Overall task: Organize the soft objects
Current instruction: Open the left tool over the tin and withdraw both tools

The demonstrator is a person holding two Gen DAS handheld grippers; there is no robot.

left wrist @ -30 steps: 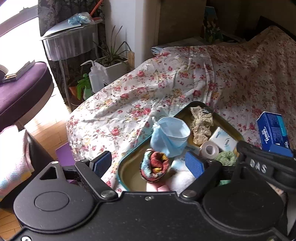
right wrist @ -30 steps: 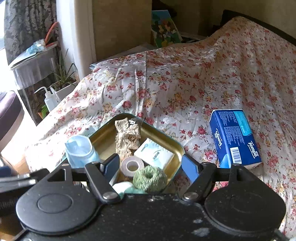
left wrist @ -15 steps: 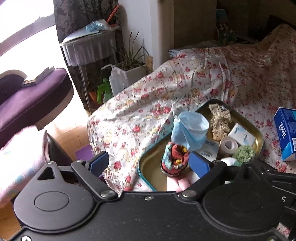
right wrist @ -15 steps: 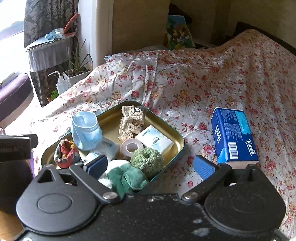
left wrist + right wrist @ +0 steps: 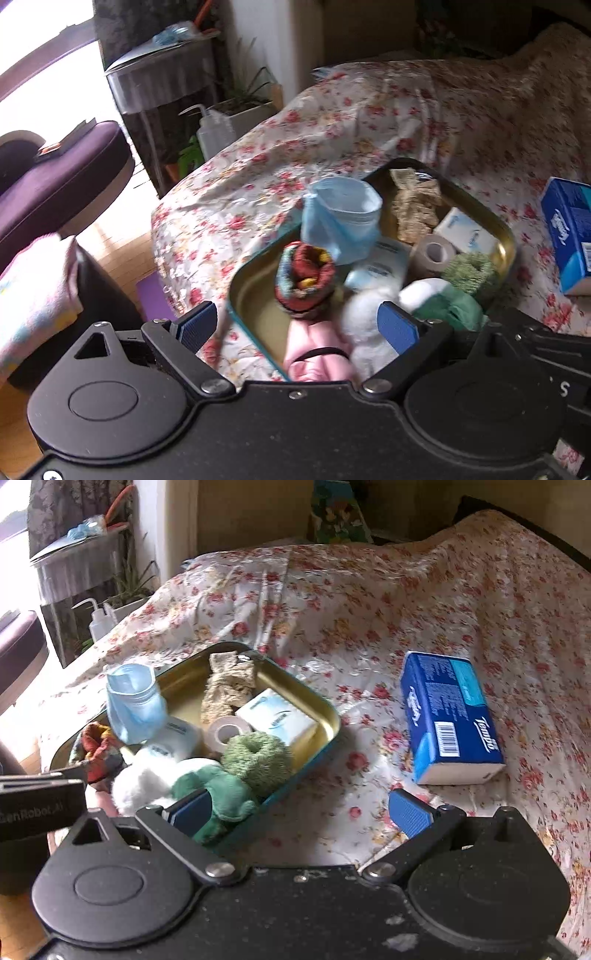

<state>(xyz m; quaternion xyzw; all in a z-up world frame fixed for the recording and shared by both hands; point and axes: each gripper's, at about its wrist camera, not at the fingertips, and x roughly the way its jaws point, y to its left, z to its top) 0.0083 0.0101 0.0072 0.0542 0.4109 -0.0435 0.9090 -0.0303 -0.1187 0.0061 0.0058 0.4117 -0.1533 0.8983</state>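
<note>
clearly the tissue pack (image 5: 451, 716) lies ahead-right of the right gripper (image 5: 301, 810), long axis pointing away, jaws spread and empty.

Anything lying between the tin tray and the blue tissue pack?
No. In the right wrist view, only bare floral sheet separates the tray from the tissue pack.

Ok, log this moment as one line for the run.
left claw: open, empty | right claw: open, empty | tray: full of soft items | blue tissue pack: outside tray, on bedspread
</note>
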